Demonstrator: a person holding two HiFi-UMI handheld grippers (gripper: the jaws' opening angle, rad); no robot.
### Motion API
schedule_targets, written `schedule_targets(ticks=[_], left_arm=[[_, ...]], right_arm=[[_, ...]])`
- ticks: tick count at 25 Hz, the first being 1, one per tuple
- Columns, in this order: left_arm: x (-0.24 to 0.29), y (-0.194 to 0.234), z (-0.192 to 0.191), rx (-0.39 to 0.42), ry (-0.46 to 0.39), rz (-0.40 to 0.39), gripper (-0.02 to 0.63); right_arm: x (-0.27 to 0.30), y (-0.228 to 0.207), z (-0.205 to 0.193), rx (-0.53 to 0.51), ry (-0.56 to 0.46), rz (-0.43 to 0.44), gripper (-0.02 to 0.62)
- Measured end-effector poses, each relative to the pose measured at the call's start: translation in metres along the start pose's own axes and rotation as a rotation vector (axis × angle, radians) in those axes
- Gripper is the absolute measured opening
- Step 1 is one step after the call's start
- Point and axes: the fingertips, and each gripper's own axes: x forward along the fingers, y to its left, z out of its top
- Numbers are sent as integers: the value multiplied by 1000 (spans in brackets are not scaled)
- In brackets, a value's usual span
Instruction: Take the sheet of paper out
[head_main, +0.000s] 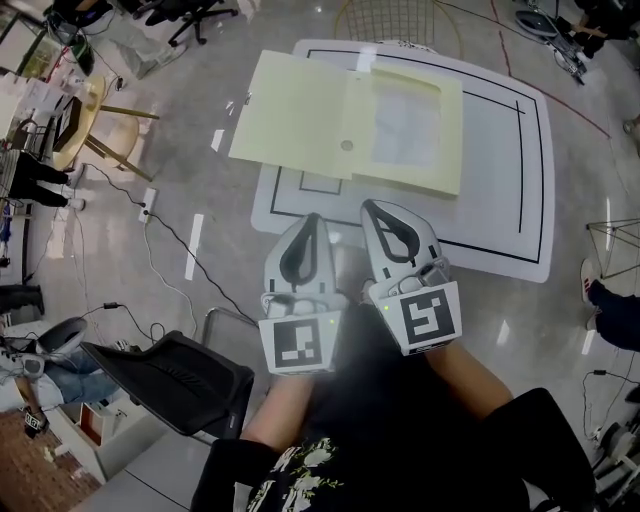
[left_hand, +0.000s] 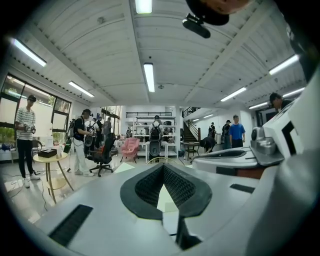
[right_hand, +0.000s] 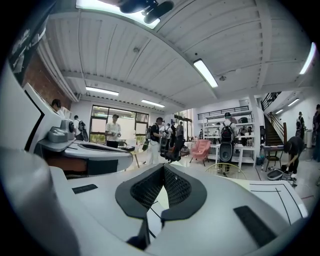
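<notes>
Grippers before approach: I hold left gripper (head_main: 308, 222) and right gripper (head_main: 378, 212) pinched closed, empty, short of the open folder (head_main: 295, 115). Sheet of paper (head_main: 405, 125) lies flat inside, so a shallow pinch could snag the folder's pocket and drag it along.

A pale yellow folder (head_main: 300, 110) of matt card lies open on a smooth white table (head_main: 500, 215) with a faint sheen. The sheet of paper (head_main: 405, 128) inside looks white and dull. The left gripper (head_main: 309, 222) and right gripper (head_main: 377, 208) both have light grey matt plastic shells — their pads (left_hand: 175, 186) are black, rubbery and finely knurled. The grey floor (head_main: 200, 190) is polished and glossy, throwing back the ceiling lights. A side table (head_main: 105, 125) shows pale wood — a chair (left_hand: 130, 148) in the background looks like pink cloth.
</notes>
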Motion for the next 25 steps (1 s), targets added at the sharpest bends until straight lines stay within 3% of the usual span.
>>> schedule_targets(ticks=[11, 25], left_arm=[[38, 10, 5, 15, 8, -2, 2], [121, 66, 5, 15, 54, -53, 2]], right_arm=[[33, -21, 1, 10, 2, 3, 0], [128, -47, -2, 32, 55, -38, 0]])
